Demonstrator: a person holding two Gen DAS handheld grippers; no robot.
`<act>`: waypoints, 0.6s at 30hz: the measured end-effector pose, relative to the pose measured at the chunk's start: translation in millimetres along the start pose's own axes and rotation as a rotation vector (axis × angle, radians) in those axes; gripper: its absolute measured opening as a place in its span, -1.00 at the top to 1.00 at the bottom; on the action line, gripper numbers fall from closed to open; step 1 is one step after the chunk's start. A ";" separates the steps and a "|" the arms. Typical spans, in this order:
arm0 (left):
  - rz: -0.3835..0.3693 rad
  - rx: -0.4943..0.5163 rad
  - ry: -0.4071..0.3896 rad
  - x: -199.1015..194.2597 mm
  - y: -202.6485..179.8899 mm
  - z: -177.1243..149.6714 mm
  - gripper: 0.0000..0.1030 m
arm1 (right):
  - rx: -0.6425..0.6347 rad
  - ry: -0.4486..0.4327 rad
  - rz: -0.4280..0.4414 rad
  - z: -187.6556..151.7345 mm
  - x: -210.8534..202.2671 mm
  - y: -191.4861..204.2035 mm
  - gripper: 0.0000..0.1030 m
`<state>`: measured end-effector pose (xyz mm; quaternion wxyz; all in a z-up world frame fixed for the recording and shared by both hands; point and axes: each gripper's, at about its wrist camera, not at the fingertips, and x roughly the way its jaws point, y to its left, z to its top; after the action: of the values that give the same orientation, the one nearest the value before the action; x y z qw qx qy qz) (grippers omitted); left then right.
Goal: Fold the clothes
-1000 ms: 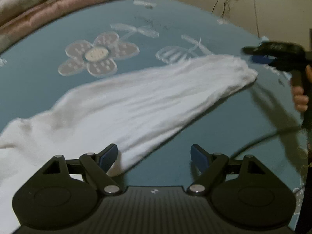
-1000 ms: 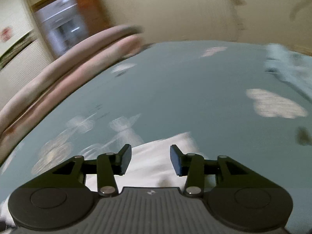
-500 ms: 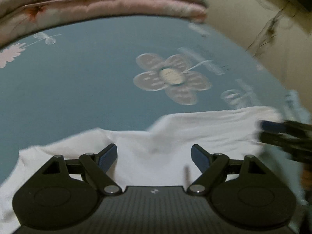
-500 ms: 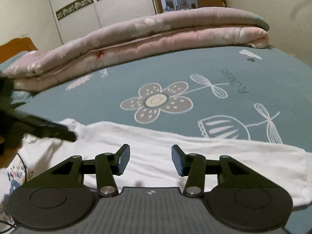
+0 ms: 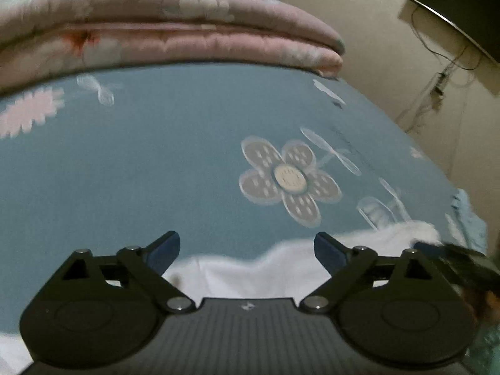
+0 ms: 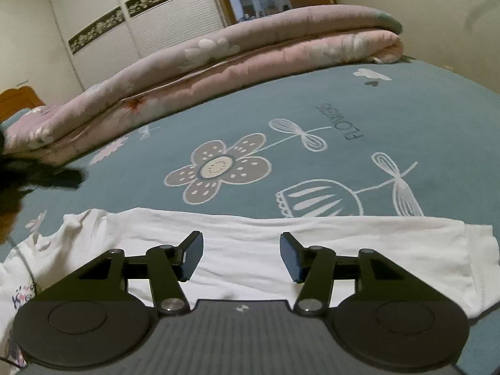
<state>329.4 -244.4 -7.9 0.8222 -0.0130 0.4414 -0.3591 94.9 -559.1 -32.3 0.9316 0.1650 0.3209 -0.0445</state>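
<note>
A white T-shirt lies flat across the teal bedsheet, with a coloured print showing at its left end. My right gripper hovers over the shirt's middle; its jaws are opening and nothing is between them. My left gripper hangs over the shirt's near edge, jaws opening wide, with nothing between them. In the left wrist view the right gripper appears as a dark blur at the shirt's right end. In the right wrist view the left gripper shows as a dark shape at the left edge.
A folded pink floral quilt lies along the far side of the bed. The teal sheet carries flower and dragonfly drawings. A wall with cables is at the right; a white wardrobe stands behind the bed.
Both grippers have swung across the bed and rolled, and now face the quilt. Both jaws stand wider than before. The shirt now lies flat below both grippers.
</note>
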 end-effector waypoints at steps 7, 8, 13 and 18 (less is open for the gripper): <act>0.095 -0.098 0.075 35.4 38.9 -22.0 -0.80 | 0.013 0.022 0.006 -4.2 4.2 3.6 -0.16; 0.117 -0.110 0.055 36.3 43.6 -18.3 -0.80 | 0.009 0.023 0.008 -4.5 4.1 5.1 -0.16; 0.281 -0.152 0.009 32.8 61.4 -3.5 -0.76 | 0.003 0.016 0.013 -4.2 1.5 8.2 -0.16; 0.215 -0.046 -0.062 8.3 25.1 -7.7 -0.79 | 0.008 -0.006 0.012 -1.2 -2.0 3.0 -0.19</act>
<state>341.2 -228.5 -27.1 0.8689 0.0047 0.4224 -0.2580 93.2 -556.0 -31.2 0.9321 0.1706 0.3170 -0.0405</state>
